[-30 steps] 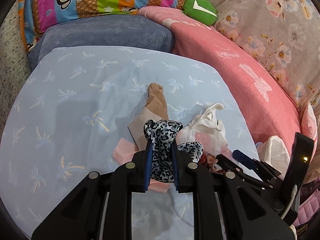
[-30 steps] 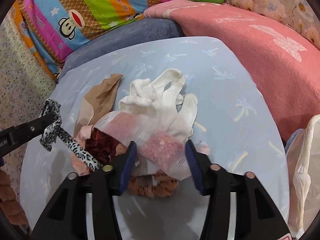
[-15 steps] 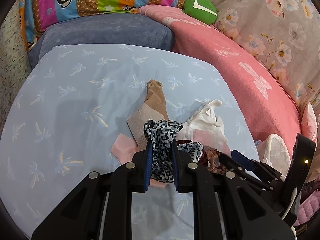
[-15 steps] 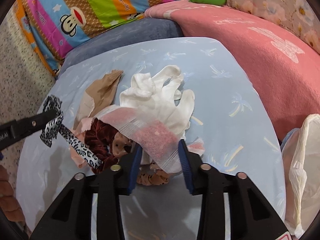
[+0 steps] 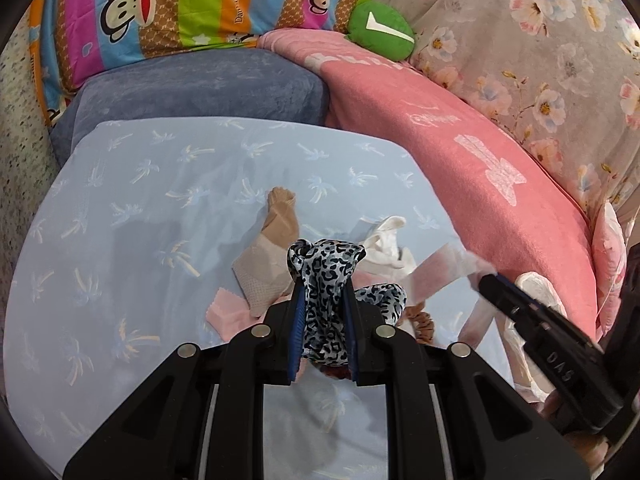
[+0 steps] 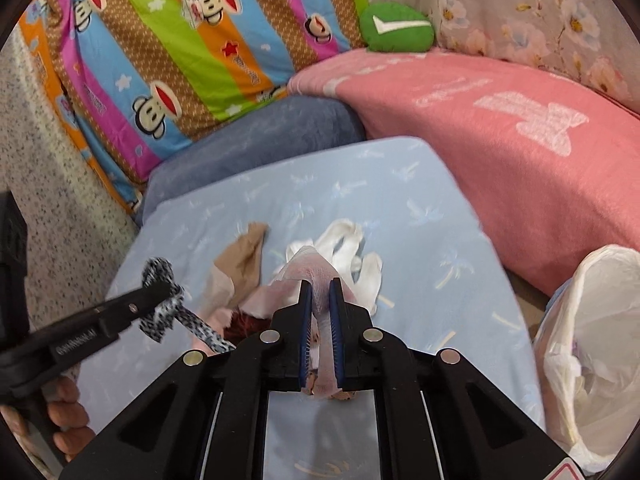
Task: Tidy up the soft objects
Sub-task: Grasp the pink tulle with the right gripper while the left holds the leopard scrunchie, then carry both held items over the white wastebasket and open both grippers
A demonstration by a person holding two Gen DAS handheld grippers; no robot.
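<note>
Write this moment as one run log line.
left gripper: shut on leopard scarf | right gripper: shut on pink mesh cloth | pile on blue sheet

Bright, even light; fisheye-bent edges, slight motion blur.

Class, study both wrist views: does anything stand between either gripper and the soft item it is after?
Nothing visible does. The left gripper is shut on the leopard-print scarf, and the right gripper is shut on the sheer pink cloth.
</note>
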